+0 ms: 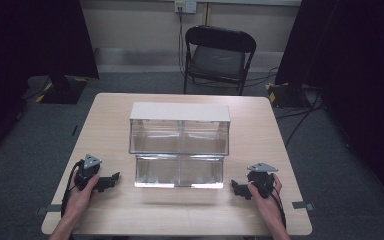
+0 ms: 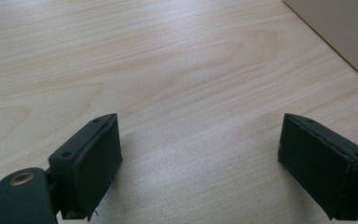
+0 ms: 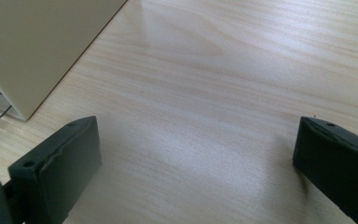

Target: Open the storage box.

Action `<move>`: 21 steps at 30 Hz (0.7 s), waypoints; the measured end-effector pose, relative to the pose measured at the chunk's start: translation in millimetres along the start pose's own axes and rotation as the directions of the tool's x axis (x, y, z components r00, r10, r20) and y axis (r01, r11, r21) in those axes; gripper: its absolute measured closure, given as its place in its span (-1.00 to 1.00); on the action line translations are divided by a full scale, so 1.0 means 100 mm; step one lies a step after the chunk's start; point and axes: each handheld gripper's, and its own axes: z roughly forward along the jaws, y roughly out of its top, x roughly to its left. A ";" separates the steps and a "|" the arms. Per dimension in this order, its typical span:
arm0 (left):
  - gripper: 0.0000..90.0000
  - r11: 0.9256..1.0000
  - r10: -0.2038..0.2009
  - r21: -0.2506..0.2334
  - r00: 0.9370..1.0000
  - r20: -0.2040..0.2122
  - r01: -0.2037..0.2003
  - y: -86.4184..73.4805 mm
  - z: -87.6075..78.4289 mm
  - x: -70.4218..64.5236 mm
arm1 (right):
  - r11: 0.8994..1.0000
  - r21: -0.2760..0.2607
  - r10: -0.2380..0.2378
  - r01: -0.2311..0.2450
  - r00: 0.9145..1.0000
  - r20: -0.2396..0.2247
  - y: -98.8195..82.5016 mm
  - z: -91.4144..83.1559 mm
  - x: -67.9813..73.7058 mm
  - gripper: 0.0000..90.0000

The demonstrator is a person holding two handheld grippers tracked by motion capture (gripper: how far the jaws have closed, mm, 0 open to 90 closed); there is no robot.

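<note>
Between the left gripper [image 1: 111, 178] and right gripper [image 1: 238, 188], both with jaws wide apart and empty, stands the clear two-tier drawer box [image 1: 179, 145], likely light, stiff, slippery plastic, best gripped at a drawer's front lip.

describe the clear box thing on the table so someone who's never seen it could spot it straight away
On the wooden table, midway between the left gripper and the right gripper, stands a clear two-tier drawer unit. Its see-through fronts step down toward the person, and a pale flat top caps it.
</note>
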 end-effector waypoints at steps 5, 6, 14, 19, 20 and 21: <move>-0.72 1.000 0.000 0.000 1.000 -0.001 0.000 0.00 0.00 0.00 | 1.000 0.006 -0.007 0.007 1.000 -0.012 0.00 -0.02 0.00 -0.93; -0.72 1.000 0.000 0.000 1.000 -0.001 0.000 0.00 0.00 0.00 | 1.000 0.006 -0.007 0.007 1.000 -0.012 0.00 -0.02 0.00 -0.93; -0.72 1.000 -0.002 -0.001 1.000 0.000 0.002 0.00 0.00 0.00 | 1.000 -0.005 0.005 -0.006 0.997 -0.076 0.03 -0.15 0.08 -0.68; -0.72 1.000 -0.001 0.000 1.000 0.000 0.001 0.00 0.00 0.00 | 0.999 -0.042 -0.028 0.023 0.991 -0.134 0.06 -0.29 0.19 -0.61; -0.72 1.000 -0.001 0.000 1.000 0.000 0.001 0.00 0.00 0.00 | 0.999 -0.042 -0.028 0.023 0.991 -0.134 0.06 -0.29 0.19 -0.61; -0.72 1.000 -0.002 0.000 1.000 0.000 0.002 0.00 0.00 0.00 | 0.998 -0.047 -0.039 0.032 0.987 -0.154 0.06 -0.34 0.22 -0.60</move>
